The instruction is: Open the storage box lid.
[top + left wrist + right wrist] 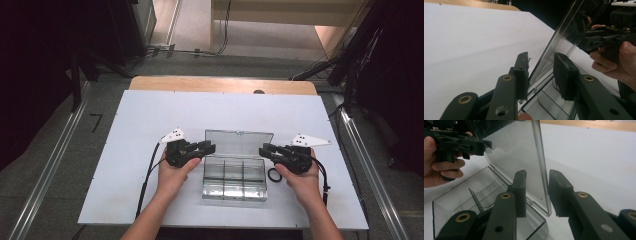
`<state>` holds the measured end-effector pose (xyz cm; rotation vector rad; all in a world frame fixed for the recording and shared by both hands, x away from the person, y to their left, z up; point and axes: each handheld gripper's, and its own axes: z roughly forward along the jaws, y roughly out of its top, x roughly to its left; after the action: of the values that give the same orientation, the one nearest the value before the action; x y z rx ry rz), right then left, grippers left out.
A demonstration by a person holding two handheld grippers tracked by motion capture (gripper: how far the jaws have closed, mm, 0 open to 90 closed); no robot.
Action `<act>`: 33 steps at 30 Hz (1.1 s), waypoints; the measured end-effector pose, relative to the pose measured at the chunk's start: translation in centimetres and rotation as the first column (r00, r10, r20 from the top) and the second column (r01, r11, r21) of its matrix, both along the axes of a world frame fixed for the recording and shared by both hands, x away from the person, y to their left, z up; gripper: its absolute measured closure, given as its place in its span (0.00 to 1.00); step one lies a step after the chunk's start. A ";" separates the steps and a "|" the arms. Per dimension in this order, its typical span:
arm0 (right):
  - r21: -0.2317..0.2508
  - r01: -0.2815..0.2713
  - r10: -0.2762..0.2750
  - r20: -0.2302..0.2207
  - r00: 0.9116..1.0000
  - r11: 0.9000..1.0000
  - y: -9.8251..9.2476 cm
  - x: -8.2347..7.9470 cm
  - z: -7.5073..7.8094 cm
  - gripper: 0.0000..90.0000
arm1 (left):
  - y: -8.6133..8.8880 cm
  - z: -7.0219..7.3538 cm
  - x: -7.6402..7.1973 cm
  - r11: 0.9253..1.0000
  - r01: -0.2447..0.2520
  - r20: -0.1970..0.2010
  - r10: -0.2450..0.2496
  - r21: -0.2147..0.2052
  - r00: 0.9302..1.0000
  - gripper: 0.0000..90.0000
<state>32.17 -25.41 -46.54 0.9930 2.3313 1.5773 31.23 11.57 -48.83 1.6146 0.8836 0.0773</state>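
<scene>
A clear plastic compartment box point(234, 186) lies on the white board, its lid point(239, 142) standing upright at the back. My left gripper point(209, 147) straddles the lid's left edge. In the left gripper view the lid point(564, 37) runs between the jaws of the left gripper point(540, 72), with a gap to one pad. My right gripper point(264, 150) straddles the lid's right edge. In the right gripper view the lid point(516, 150) passes between the jaws of the right gripper point(537, 192), close to one pad and apart from the other. The box base point(454, 202) shows dividers.
A black ring point(274, 175) lies on the white board point(150, 120) just right of the box, by the right hand. A wooden table edge point(220, 84) runs behind the board. Dark stands and cables crowd the floor beyond.
</scene>
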 end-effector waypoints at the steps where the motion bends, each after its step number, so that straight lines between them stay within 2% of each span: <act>1: 0.004 0.001 -0.001 -0.002 1.000 1.000 -0.1 0.1 -0.1 0.75 | 0.0 0.0 0.0 1.000 0.000 -0.004 0.000 -0.004 1.000 0.73; 4: 0.006 0.021 -0.021 -0.013 1.000 1.000 -0.3 0.1 -0.3 0.80 | 0.1 -0.1 0.2 1.000 -0.003 -0.016 0.002 -0.015 1.000 0.73; 9: 0.010 0.030 -0.030 -0.007 1.000 1.000 -0.4 0.2 -0.4 0.84 | 0.1 -0.2 0.3 1.000 -0.013 -0.026 0.012 -0.025 1.000 0.75; 16: 0.014 0.073 -0.073 -0.012 0.997 0.997 -0.1 0.4 -0.5 0.87 | 0.2 -0.3 0.5 1.000 -0.029 -0.028 0.029 -0.011 0.999 0.80; 24: 0.019 0.104 -0.103 -0.018 0.994 0.994 0.3 0.6 -0.9 0.89 | 0.3 -0.5 0.7 0.999 -0.048 -0.039 0.048 -0.007 0.998 0.84; 33: 0.030 0.116 -0.114 -0.047 0.992 0.993 0.3 0.7 -0.9 0.89 | 0.4 -0.7 1.0 0.998 -0.049 -0.057 0.048 -0.026 0.997 0.85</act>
<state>32.89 -25.14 -47.44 1.1595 2.2392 1.5697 32.23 12.01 -49.53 1.5766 0.9635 0.0537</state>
